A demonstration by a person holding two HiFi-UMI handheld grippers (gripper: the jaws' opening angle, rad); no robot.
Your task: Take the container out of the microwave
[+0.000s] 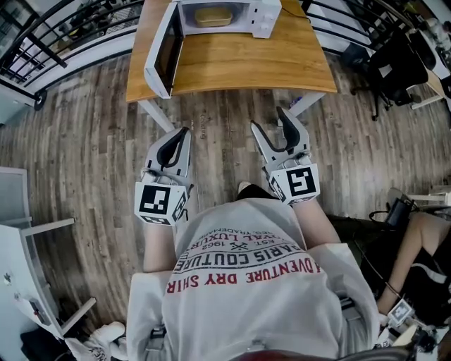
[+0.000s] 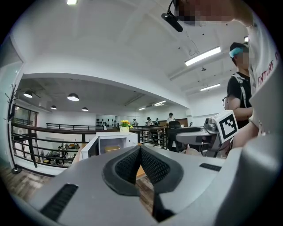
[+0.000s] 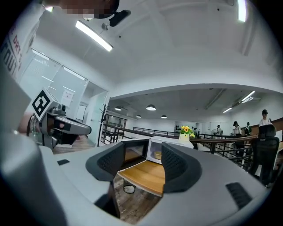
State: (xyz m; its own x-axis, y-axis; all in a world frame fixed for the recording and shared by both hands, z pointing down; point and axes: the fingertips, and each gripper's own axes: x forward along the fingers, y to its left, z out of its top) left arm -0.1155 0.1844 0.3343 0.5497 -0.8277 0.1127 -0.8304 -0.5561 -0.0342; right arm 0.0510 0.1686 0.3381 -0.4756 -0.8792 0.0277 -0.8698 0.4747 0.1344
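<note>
The white microwave stands at the far end of a wooden table, its door swung open to the left. A tan container sits inside it. Both grippers hang short of the table's near edge, apart from everything. My left gripper is shut with nothing between its pads. My right gripper is open and empty. In the right gripper view the microwave and container show between the spread jaws. In the left gripper view the microwave shows just above the closed pads.
A vase of yellow flowers stands on top of the microwave. A black office chair is right of the table, and a seated person's leg at the right edge. Railings run behind the table. White furniture stands at the left.
</note>
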